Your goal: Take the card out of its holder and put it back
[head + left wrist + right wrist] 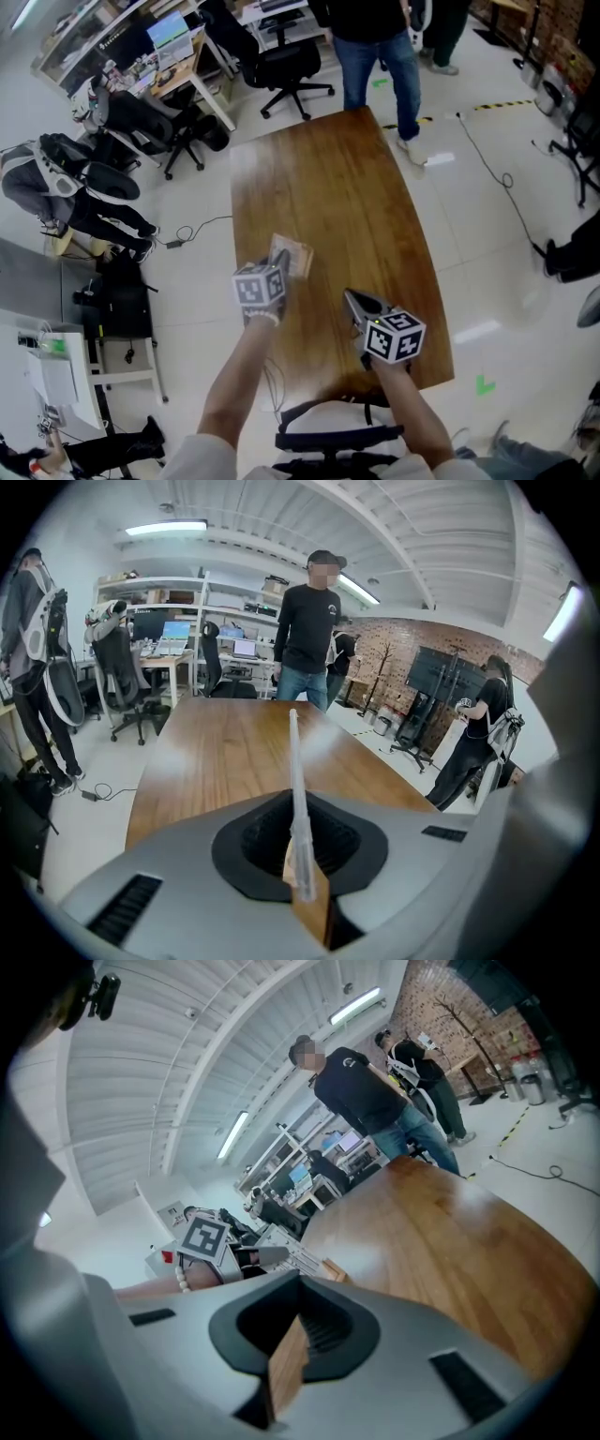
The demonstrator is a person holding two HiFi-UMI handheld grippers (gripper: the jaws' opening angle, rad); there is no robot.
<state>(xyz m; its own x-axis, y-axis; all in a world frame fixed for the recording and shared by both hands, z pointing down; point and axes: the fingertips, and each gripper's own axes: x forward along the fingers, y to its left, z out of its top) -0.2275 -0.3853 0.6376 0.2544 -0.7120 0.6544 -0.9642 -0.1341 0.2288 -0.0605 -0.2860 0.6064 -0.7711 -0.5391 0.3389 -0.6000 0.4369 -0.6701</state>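
Your left gripper (302, 869) is clamped on the clear card holder (294, 761), edge-on above the wooden table (356, 197). Your right gripper (286, 1358) is closed on nothing.

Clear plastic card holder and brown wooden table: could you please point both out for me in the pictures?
Clear plastic card holder (297, 799): left gripper view, on its thin upright edge.
Brown wooden table (347, 187): head view, on its bare top.
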